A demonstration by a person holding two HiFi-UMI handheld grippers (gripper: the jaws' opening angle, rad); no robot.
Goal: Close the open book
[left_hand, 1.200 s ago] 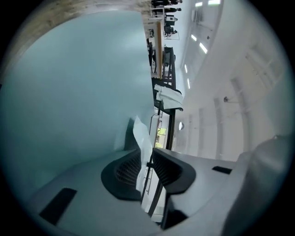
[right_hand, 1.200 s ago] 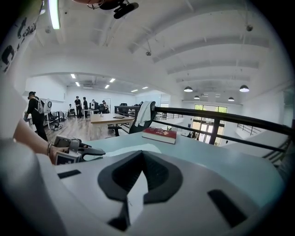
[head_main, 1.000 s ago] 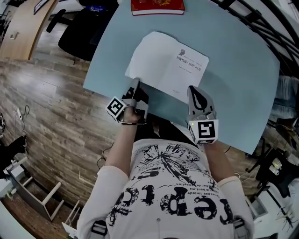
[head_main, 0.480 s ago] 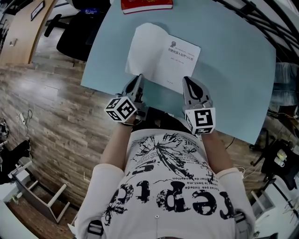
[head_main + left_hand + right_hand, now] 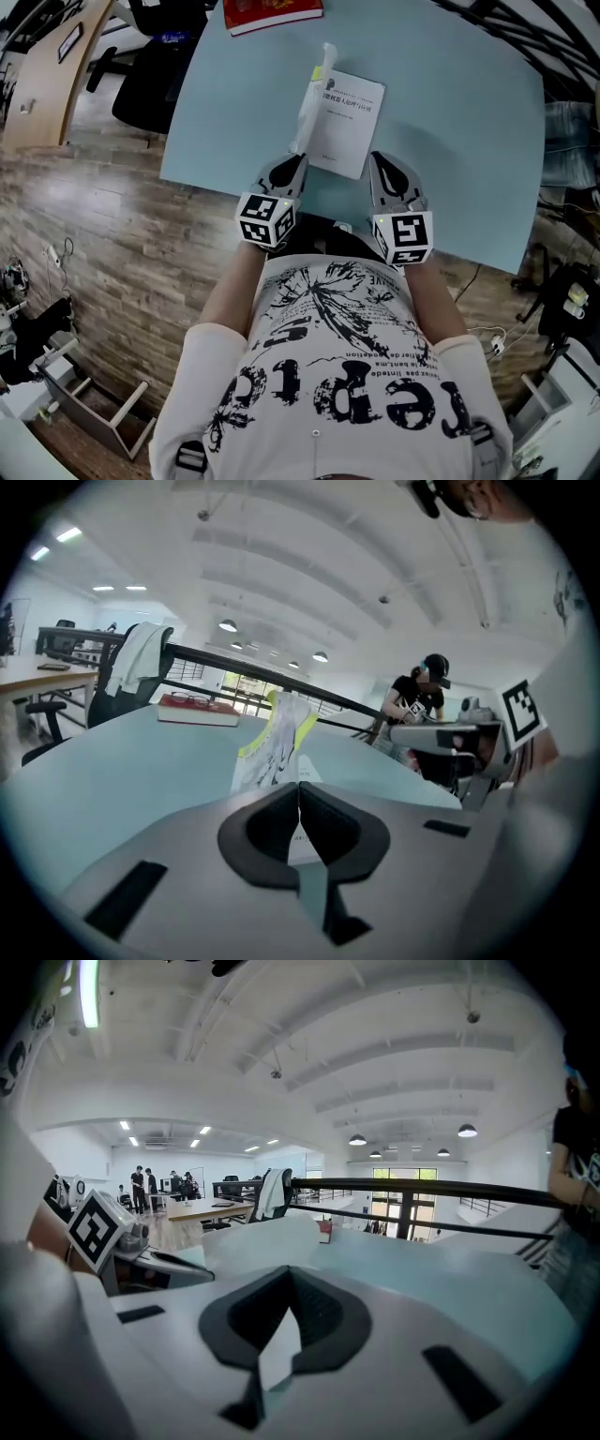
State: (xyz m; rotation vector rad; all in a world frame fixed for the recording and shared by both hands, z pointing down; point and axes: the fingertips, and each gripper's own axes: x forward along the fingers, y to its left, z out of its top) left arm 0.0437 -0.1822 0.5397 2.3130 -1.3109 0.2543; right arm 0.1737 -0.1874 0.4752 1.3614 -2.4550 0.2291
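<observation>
Book (image 5: 345,117) lies partly between left gripper (image 5: 301,159) and right gripper (image 5: 377,157).

White T-shirt (image 5: 328,375), black graphic print

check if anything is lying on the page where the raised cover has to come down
Nothing visible does. The page lies bare beside the upright cover; the right gripper sits beside its near corner, the red book farther back.
</observation>
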